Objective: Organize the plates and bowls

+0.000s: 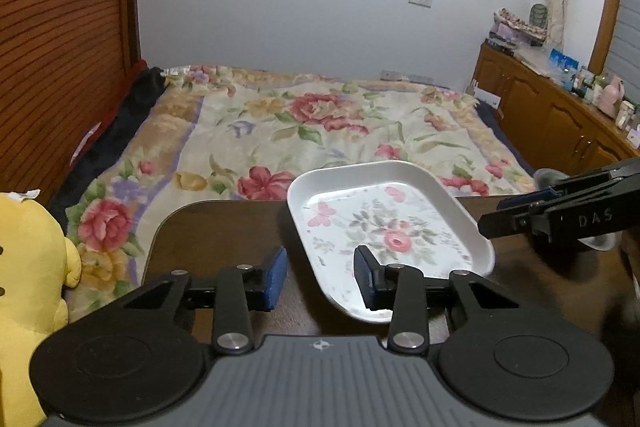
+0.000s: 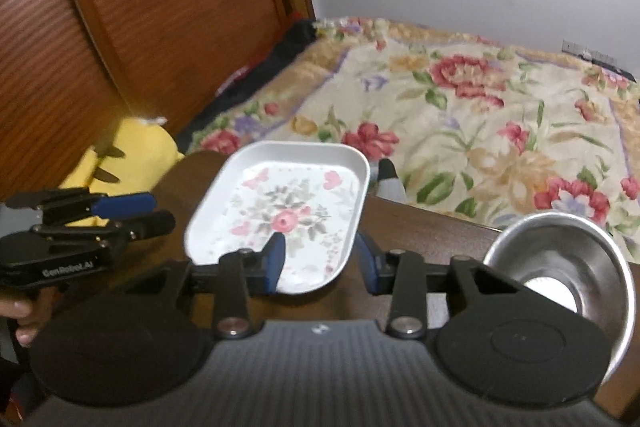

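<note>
A white rectangular plate with a floral print [image 1: 384,227] [image 2: 288,215] lies on the dark brown table [image 1: 224,231]. A steel bowl [image 2: 560,267] sits on the table at the right; only a sliver of it [image 1: 600,245] shows behind the right gripper in the left wrist view. My left gripper [image 1: 320,275] is open at the plate's near left edge, its right finger over the plate. My right gripper [image 2: 320,261] is open at the plate's near right corner, its left finger over the plate. Each gripper shows in the other's view: right gripper [image 1: 520,211], left gripper [image 2: 156,213].
A bed with a floral blanket [image 1: 320,123] lies beyond the table's far edge. A yellow plush toy [image 1: 28,279] sits left of the table. A wooden slatted wardrobe [image 1: 60,47] stands at the left, a wooden cabinet [image 1: 552,107] with clutter at the right.
</note>
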